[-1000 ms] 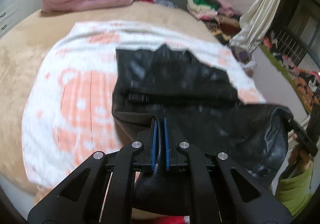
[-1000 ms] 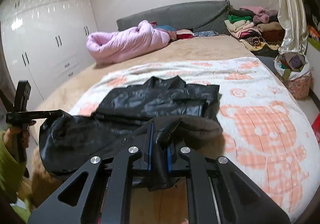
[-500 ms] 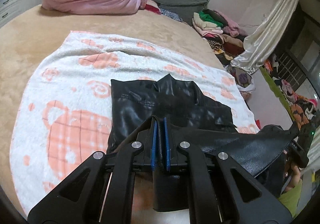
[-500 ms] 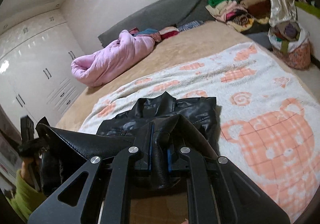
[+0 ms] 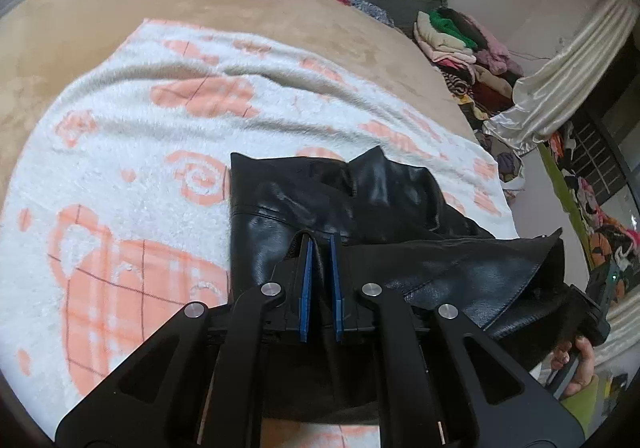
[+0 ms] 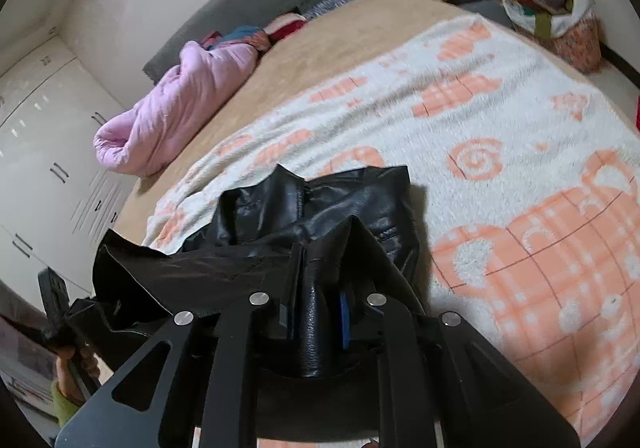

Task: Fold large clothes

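On bed (image 5: 60,60): patterned blanket (image 5: 132,136).

Home bedroom (bed (image 5: 60,60), wardrobe (image 6: 44,152))

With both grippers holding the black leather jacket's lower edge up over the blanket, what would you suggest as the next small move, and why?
Probably carry both grippers forward and lower the held hem toward the collar. The left gripper and right gripper each pinch the black leather jacket, its raised edge stretched between them, while its upper half lies flat on the blanket. Laying it down would complete the fold.
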`<state>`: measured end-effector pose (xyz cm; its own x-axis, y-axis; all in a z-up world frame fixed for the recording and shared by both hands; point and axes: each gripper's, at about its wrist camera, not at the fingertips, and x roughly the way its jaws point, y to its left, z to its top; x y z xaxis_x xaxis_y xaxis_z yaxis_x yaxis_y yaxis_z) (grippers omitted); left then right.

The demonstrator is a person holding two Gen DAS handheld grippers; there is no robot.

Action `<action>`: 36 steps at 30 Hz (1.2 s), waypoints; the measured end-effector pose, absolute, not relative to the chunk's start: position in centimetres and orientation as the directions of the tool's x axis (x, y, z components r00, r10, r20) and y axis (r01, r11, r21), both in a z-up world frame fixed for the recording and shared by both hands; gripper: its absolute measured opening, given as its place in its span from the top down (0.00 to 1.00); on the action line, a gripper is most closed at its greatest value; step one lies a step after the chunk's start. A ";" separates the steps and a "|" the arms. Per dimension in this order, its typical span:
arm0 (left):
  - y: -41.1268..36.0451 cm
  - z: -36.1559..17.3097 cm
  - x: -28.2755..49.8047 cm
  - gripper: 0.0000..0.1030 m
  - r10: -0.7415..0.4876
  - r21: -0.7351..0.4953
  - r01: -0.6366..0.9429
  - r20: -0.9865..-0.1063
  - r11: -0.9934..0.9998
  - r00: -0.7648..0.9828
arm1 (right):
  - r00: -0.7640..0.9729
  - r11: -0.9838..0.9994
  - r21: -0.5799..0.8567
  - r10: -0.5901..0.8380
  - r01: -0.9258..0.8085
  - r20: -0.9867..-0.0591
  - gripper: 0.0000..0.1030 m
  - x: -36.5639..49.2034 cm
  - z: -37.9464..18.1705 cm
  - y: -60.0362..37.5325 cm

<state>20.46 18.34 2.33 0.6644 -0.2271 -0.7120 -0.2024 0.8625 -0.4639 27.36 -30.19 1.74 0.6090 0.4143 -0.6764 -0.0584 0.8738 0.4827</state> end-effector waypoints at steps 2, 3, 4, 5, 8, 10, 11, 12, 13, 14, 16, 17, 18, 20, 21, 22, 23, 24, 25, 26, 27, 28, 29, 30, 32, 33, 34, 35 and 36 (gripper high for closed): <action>18.7 1.5 20.8 0.98 -0.236 -0.476 -0.208 -0.713 0.855 0.660 | 0.598 0.878 0.475 0.408 -0.051 -0.690 0.86 28.1 1.2 -30.0; 18.9 1.3 20.9 0.97 -0.242 -0.484 -0.209 -0.710 0.850 0.661 | 0.590 0.879 0.474 0.405 -0.042 -0.698 0.85 28.6 0.9 -30.0; 19.1 0.9 20.9 0.96 -0.251 -0.498 -0.209 -0.703 0.842 0.665 | 0.585 0.876 0.482 0.408 -0.032 -0.701 0.85 28.9 0.6 -30.0; 19.4 0.8 20.9 0.95 -0.257 -0.511 -0.207 -0.693 0.834 0.673 | 0.579 0.871 0.491 0.412 -0.024 -0.703 0.83 29.2 0.3 -30.1; 20.3 0.7 20.8 0.95 -0.264 -0.535 -0.197 -0.662 0.821 0.701 | 0.567 0.858 0.514 0.429 -0.013 -0.703 0.71 30.0 -0.3 -30.2; 20.8 0.8 20.8 0.95 -0.268 -0.543 -0.185 -0.647 0.819 0.713 | 0.573 0.847 0.531 0.446 -0.022 -0.688 0.61 30.4 -0.3 -30.2; 21.1 1.1 20.7 0.95 -0.265 -0.542 -0.182 -0.642 0.820 0.719 | 0.581 0.846 0.533 0.446 -0.024 -0.681 0.51 30.4 -0.2 -30.2; 21.2 1.3 20.6 0.95 -0.258 -0.536 -0.178 -0.638 0.825 0.726 | 0.602 0.845 0.533 0.443 -0.034 -0.664 0.43 30.4 0.3 -30.4; 21.2 1.6 20.6 0.93 -0.253 -0.528 -0.172 -0.636 0.832 0.729 | 0.615 0.847 0.530 0.438 -0.038 -0.656 0.39 30.3 0.6 -30.5; 21.1 1.9 20.4 0.90 -0.243 -0.509 -0.162 -0.637 0.845 0.732 | 0.638 0.852 0.522 0.425 -0.043 -0.642 0.33 30.2 1.1 -30.7; 20.7 2.4 20.2 0.80 -0.210 -0.459 -0.152 -0.644 0.875 0.735 | 0.666 0.864 0.501 0.401 -0.048 -0.629 0.31 30.1 1.7 -31.1; 20.4 2.6 20.2 0.79 -0.198 -0.431 -0.142 -0.650 0.891 0.734 | 0.678 0.873 0.484 0.388 -0.055 -0.624 0.30 30.0 1.9 -31.2; 20.0 2.6 20.3 0.78 -0.188 -0.405 -0.131 -0.657 0.905 0.730 | 0.690 0.896 0.438 0.362 -0.072 -0.626 0.28 29.8 2.2 -31.0; 18.8 2.3 20.9 0.68 -0.163 -0.338 -0.108 -0.678 0.935 0.717 | 0.703 0.928 0.359 0.320 -0.098 -0.635 0.26 29.8 2.3 -30.6; 18.1 1.8 21.6 0.62 -0.151 -0.304 -0.096 -0.693 0.948 0.705 | 0.703 0.949 0.292 0.288 -0.119 -0.650 0.23 29.9 2.1 -30.0; 17.6 1.4 22.1 0.59 -0.147 -0.286 -0.089 -0.705 0.954 0.694 | 0.695 0.964 0.228 0.255 -0.133 -0.672 0.23 30.2 1.8 -29.4; 16.9 0.8 22.9 0.58 -0.142 -0.263 -0.075 -0.716 0.962 0.684 | 0.683 0.978 0.142 0.208 -0.152 -0.700 0.23 30.7 1.2 -28.4; 16.6 0.5 23.3 0.51 -0.139 -0.250 -0.068 -0.719 0.966 0.681 | 0.677 0.982 0.092 0.182 -0.167 -0.713 0.23 30.9 0.8 -27.8; 15.9 0.0 24.1 0.45 -0.115 -0.213 -0.064 -0.731 0.975 0.673 | 0.668 0.982 0.040 0.155 -0.184 -0.728 0.23 31.3 0.1 -27.1; 15.2 -0.4 24.8 0.45 -0.080 -0.163 -0.062 -0.739 0.985 0.669 | 0.660 0.981 0.002 0.133 -0.196 -0.740 0.23 31.7 -0.6 -26.5; 14.8 -0.6 25.0 0.45 -0.067 -0.140 -0.056 -0.741 0.989 0.668 | 0.651 0.977 -0.029 0.118 -0.211 -0.750 0.26 32.2 -1.3 -25.9; 14.3 -0.9 25.4 0.45 -0.052 -0.112 -0.046 -0.737 0.993 0.674 | 0.647 0.974 -0.050 0.107 -0.220 -0.755 0.31 32.6 -1.9 -25.4; 14.0 -1.1 25.6 0.48 -0.036 -0.090 -0.045 -0.734 0.995 0.678 | 0.649 0.972 -0.070 0.097 -0.226 -0.755 0.49 33.0 -2.3 -25.1; 13.8 -1.3 25.7 0.72 -0.010 -0.063 -0.053 -0.732 0.997 0.681 | 0.655 0.971 -0.085 0.086 -0.225 -0.750 0.64 33.3 -2.7 -24.9; 14.1 -1.2 25.6 0.95 0.005 -0.053 -0.063 -0.726 0.997 0.688 | 0.670 0.978 -0.082 0.070 -0.193 -0.739 0.79 33.5 -2.7 -25.0; 14.6 -0.5 25.2 0.96 0.008 -0.061 -0.072 -0.706 0.996 0.708 | 0.692 0.982 -0.061 0.080 -0.177 -0.717 0.80 33.2 -2.1 -25.3; 15.1 0.1 25.0 0.97 -0.001 -0.080 -0.075 -0.692 0.994 0.722 | 0.708 0.986 -0.044 0.086 -0.163 -0.701 0.81 33.2 -1.6 -25.6; 15.7 0.8 24.9 0.97 -0.012 -0.106 -0.081 -0.676 0.991 0.737 | 0.725 0.989 -0.022 0.093 -0.148 -0.682 0.82 33.2 -0.9 -26.1; 16.7 1.6 24.6 0.97 -0.029 -0.147 -0.090 -0.654 0.985 0.756 | 0.746 0.991 0.035 0.117 -0.125 -0.656 0.82 33.3 -0.1 -27.2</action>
